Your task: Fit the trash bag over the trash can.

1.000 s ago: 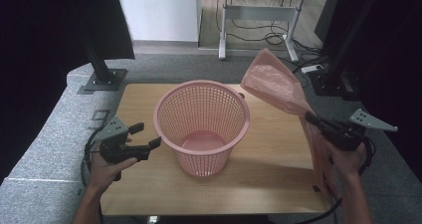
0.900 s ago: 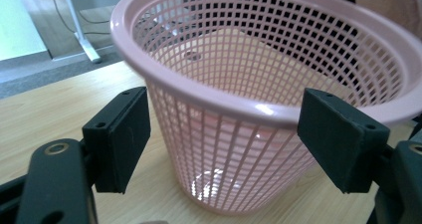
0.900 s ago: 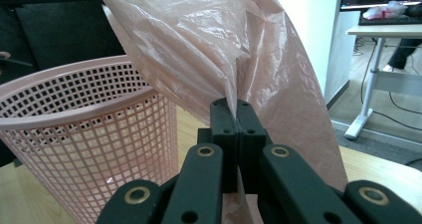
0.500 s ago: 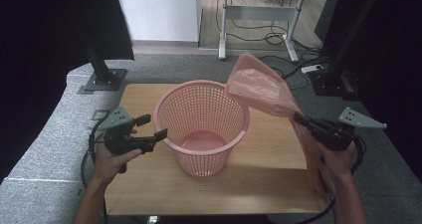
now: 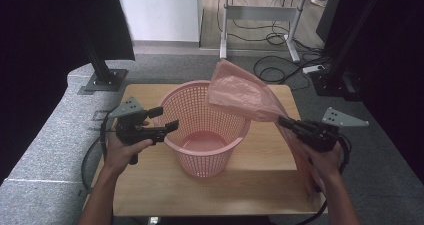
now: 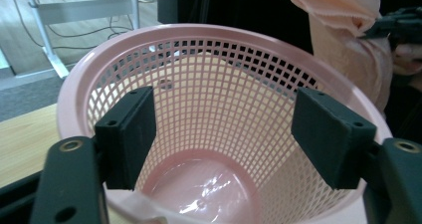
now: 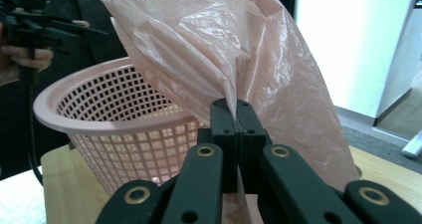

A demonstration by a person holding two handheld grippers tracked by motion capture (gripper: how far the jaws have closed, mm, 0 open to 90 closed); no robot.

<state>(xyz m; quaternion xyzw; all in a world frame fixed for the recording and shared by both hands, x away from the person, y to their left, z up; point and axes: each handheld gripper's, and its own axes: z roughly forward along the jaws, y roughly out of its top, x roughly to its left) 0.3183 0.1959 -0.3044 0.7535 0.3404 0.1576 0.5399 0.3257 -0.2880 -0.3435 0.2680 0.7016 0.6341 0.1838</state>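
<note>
Right gripper [image 5: 283, 120] fingers clamped on pink bag [image 5: 240, 92] (now carried over basket [image 5: 205, 130] rim), left gripper [image 5: 167, 119] fingers apart, moved closer

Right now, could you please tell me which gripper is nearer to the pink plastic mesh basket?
Left. The left gripper is open at the pink plastic mesh basket rim; the right gripper sits off its far side, shut on the thin pink plastic bag.

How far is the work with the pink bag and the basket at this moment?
Done: the right hand-held gripper is shut on the pink plastic bag and holds it lifted over the basket's rim. In hand: the left hand-held gripper is open at the pink basket. Left: the bag is not yet inside or spread over the rim.
</note>
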